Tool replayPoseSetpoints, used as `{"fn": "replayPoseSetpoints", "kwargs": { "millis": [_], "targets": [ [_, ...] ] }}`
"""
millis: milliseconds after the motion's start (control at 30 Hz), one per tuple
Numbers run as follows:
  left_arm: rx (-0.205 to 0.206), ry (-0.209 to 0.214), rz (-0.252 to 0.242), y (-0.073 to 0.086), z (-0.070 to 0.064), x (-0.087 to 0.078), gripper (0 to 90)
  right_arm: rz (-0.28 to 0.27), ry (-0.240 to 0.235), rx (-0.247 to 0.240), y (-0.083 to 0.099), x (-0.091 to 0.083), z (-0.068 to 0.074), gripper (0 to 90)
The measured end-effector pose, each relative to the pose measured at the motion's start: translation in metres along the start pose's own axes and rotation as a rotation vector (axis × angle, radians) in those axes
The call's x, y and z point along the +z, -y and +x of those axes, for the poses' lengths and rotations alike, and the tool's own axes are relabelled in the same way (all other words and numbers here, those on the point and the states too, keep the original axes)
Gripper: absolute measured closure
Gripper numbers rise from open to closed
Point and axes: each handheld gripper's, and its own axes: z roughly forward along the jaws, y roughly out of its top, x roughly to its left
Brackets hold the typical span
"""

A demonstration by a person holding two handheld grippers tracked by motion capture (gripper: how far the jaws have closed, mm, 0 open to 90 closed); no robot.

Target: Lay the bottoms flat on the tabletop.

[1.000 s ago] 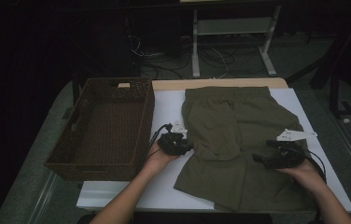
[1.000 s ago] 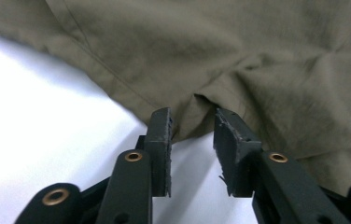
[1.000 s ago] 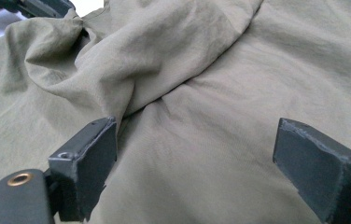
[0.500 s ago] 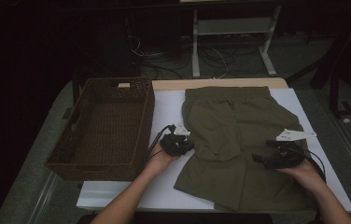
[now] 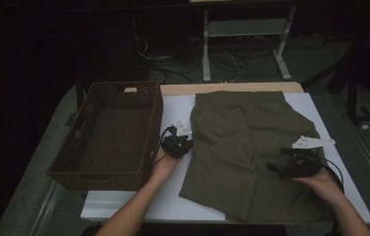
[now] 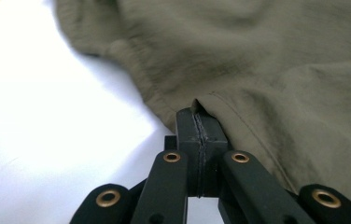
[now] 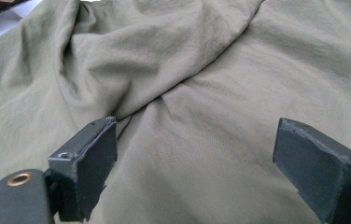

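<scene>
Olive-green shorts [image 5: 242, 137] lie flat on the white table top [image 5: 138, 206], waistband at the far side. My left gripper [image 5: 187, 144] sits at the shorts' left edge. In the left gripper view its jaws [image 6: 197, 119] are pressed together at the hem of the shorts [image 6: 281, 70], and the cloth puckers at their tip. My right gripper [image 5: 277, 167] hovers over the right leg of the shorts. It is open [image 7: 192, 140], with wrinkled cloth [image 7: 187, 70] lying between and beyond the two pads and nothing held.
A dark brown wicker basket [image 5: 99, 175] stands at the table's left, just left of my left hand. Bare white surface [image 5: 173, 105] shows between the basket and the shorts. Behind the table are a white frame [image 5: 244, 29] and floor cables.
</scene>
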Motion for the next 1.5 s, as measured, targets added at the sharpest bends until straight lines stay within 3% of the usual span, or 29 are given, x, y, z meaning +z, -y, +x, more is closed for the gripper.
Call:
{"fn": "replayPoseSetpoints", "kwargs": {
  "millis": [33,67,100,133,233,400,467,600,633,767,833,1067,1167,1333,1400,1500],
  "targets": [
    [-0.031,-0.028,0.003,0.0,0.004,0.001,89.8,0.001,0.0,0.0,0.0,0.0,0.0,13.7],
    [-0.031,-0.028,0.003,0.0,0.004,0.001,89.8,0.001,0.0,0.0,0.0,0.0,0.0,13.7],
    [-0.063,-0.062,0.012,0.001,0.006,0.002,89.7,0.006,0.0,-0.003,0.0,0.001,0.0,13.7],
    [-0.079,-0.065,0.013,0.001,0.008,0.003,89.7,0.007,0.0,-0.005,0.0,0.001,0.0,13.7],
    [-0.114,-0.047,0.009,0.002,0.008,0.002,87.7,0.005,-0.002,-0.005,0.0,0.001,0.001,13.7],
    [-0.149,-0.023,-0.064,-0.004,0.008,-0.014,73.6,0.006,-0.003,-0.006,0.001,0.001,0.0,13.7],
    [-0.153,-0.018,-0.071,-0.005,0.007,-0.017,68.3,0.008,-0.005,-0.006,0.0,0.001,0.0,13.7],
    [-0.173,0.058,-0.122,-0.009,0.003,-0.037,58.8,0.008,-0.01,-0.009,0.0,0.002,0.0,13.7],
    [-0.168,0.085,-0.127,-0.01,0.001,-0.04,56.5,0.009,-0.01,-0.009,0.0,0.002,0.0,13.7],
    [-0.118,0.129,-0.145,-0.013,-0.011,-0.053,51.9,0.009,-0.011,-0.005,0.0,0.003,-0.001,13.7],
    [-0.085,0.184,-0.156,-0.013,-0.016,-0.058,50.1,0.008,-0.011,-0.002,0.0,0.003,-0.001,13.7],
    [0.057,0.322,-0.117,0.005,-0.038,-0.064,46.7,0.005,-0.009,-0.004,0.0,0.001,0.0,13.7],
    [0.09,0.365,-0.101,0.014,-0.041,-0.064,45.1,0.012,-0.01,-0.008,0.0,0.002,0.0,13.7],
    [0.105,0.409,-0.087,0.024,-0.044,-0.06,42.3,0.019,-0.006,-0.011,0.0,0.003,0.001,13.7],
    [0.127,0.453,-0.078,0.028,-0.051,-0.059,41.3,0.017,-0.006,-0.01,0.0,0.002,0.002,13.7],
    [0.173,0.486,-0.05,0.032,-0.058,-0.057,40.3,0.021,-0.01,-0.014,0.001,0.003,0.003,13.7]
  ]
}}
